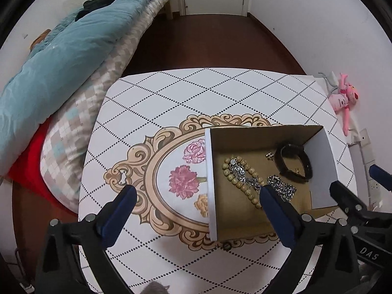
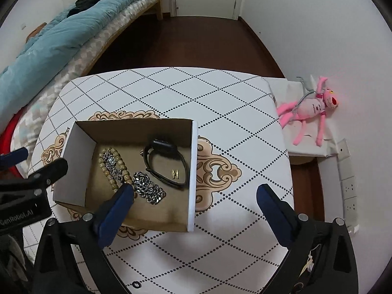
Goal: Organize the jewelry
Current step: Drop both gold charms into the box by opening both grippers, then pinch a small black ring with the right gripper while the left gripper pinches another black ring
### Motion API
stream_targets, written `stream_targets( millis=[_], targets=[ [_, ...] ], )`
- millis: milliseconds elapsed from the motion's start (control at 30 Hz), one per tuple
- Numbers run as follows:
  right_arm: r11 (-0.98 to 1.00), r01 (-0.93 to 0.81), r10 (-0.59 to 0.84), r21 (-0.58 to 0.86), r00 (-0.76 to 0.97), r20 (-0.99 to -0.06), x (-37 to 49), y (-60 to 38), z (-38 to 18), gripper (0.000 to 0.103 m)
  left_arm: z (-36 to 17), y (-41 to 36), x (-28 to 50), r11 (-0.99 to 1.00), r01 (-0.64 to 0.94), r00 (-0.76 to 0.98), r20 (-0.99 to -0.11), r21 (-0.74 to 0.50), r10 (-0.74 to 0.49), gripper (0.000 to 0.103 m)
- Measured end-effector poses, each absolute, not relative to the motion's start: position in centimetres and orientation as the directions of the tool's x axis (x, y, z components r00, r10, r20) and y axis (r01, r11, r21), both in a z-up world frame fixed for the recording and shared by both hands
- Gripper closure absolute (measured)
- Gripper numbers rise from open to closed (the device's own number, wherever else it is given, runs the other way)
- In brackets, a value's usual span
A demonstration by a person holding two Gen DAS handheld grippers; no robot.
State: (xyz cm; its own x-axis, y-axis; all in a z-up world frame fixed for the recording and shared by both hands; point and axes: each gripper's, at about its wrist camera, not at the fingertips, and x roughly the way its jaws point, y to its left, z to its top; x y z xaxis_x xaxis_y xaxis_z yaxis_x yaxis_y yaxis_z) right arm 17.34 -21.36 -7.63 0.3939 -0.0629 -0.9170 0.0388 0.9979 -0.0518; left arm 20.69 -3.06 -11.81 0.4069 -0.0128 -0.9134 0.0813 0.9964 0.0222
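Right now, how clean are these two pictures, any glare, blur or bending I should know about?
Left wrist view: strong fisheye bending, the table edges bow and the corners go black; the box contents stay sharp. Right wrist view: the same curvature, soft even light, a pale sheen on the box wall, a faint shadow under the silver chain.

left gripper (image 2: 31, 169) body: "genrobot.ai"
right gripper (image 1: 355, 183) body: "das"
black bracelet (image 2: 169, 164) gold charm: "h"
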Motion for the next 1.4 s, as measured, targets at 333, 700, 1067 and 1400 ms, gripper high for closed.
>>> stream_targets(
  millis=[333,700,1067,1400],
  targets=[
    [0.997,0.073,-0.057,-0.025,0.482,-0.874,14.3,-21.8,-3.6,0.001,-8.4,-2.1,17.4,0.997,0.037,0.486,-0.873,0.062,0.037,0.001],
    [0.997,0.062,0.023,0.051,0.388,-0.921,6.3,-20.1,-8.0,0.001,-14.6,1.5,10.0,0.990,0.002,0.354,-0.926,0.139,0.130,0.001],
    [0.994,-0.009,0.103,0.105,0.309,-0.946,2.7,-15.7,-13.8,0.037,-20.0,3.4,6.4,0.987,-0.015,0.231,-0.960,0.159,0.158,0.001],
    [0.995,-0.025,0.098,0.094,0.311,-0.945,2.1,-14.9,-14.7,0.091,-19.4,2.8,7.0,0.992,-0.008,0.243,-0.962,0.124,0.122,0.001]
  ],
)
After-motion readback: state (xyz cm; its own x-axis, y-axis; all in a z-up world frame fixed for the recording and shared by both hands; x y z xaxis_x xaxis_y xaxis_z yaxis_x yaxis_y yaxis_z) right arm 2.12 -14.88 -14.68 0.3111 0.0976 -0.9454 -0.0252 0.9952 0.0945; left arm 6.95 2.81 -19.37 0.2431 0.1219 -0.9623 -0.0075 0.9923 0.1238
